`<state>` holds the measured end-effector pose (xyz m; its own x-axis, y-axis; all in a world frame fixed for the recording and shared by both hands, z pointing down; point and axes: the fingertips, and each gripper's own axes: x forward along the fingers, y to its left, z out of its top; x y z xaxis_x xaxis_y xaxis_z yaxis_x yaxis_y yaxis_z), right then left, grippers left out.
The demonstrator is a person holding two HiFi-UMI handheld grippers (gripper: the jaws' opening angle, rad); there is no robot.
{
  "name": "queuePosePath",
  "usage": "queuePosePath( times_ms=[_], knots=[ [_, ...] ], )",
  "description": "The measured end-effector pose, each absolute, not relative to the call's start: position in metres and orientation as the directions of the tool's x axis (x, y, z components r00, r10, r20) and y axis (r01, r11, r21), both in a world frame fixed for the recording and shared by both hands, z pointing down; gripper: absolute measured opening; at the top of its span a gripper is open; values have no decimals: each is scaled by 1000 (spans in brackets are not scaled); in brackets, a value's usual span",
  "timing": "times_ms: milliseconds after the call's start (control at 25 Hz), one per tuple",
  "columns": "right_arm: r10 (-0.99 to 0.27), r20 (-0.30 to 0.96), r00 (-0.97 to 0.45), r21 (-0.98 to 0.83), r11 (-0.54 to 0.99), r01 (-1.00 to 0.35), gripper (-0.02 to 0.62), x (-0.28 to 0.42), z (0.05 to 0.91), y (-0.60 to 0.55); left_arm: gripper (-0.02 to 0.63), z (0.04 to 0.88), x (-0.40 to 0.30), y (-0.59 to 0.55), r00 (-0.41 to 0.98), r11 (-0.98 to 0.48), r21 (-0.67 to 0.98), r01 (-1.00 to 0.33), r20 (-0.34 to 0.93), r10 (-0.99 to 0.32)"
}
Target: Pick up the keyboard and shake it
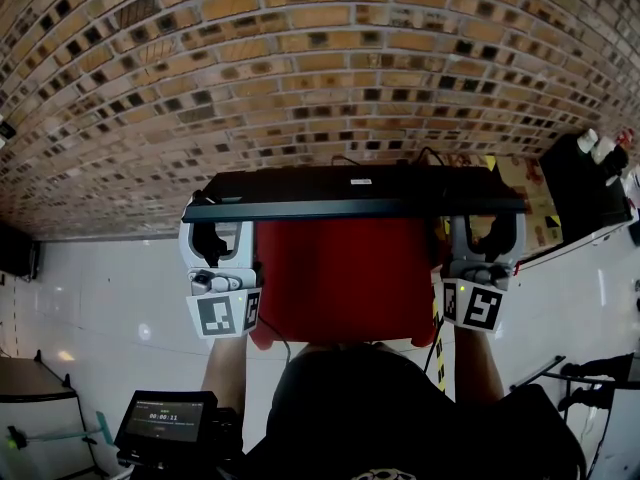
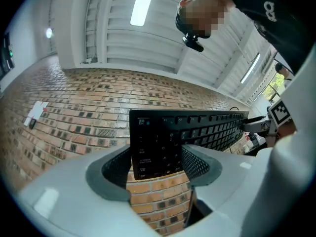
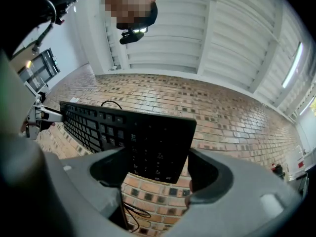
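Gripping the keyboard (image 1: 355,193) by its two ends, left gripper (image 1: 222,236) and right gripper (image 1: 484,236) bear a likely light, stiff slab (cable (image 3: 132,210) dangling).

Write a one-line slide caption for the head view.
The left hand-held gripper and right hand-held gripper hold a black keyboard by its ends before a brick wall.

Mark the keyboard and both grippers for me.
keyboard (image 1: 350,188), head view, middle of its black body.
left gripper (image 1: 218,230), head view, between its fingertips at the keyboard's left end.
right gripper (image 1: 485,236), head view, between its fingertips at the keyboard's right end.
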<state>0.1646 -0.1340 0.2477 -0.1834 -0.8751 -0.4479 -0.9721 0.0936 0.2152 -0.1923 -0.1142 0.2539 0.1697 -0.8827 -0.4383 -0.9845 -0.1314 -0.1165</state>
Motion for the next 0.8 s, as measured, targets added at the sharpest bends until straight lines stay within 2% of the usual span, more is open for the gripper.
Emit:
queuePosePath(
  times_ms=[240, 600, 800],
  knots=[
    [-867, -454, -206, 261, 92, -961, 342, 157, 237, -130, 321, 254, -199, -113, 135, -106, -87, -991, -461, -877],
    [-752, -576, -321, 460, 27, -887, 341, 130, 158, -92, 321, 244, -212, -103, 67, -119, 59, -991, -549, -833],
    [-723, -596, -349, 495, 12, -869, 341, 122, 143, -88, 321, 246, -215, -105, 42, -120, 102, -987, -561, -827]
  ],
)
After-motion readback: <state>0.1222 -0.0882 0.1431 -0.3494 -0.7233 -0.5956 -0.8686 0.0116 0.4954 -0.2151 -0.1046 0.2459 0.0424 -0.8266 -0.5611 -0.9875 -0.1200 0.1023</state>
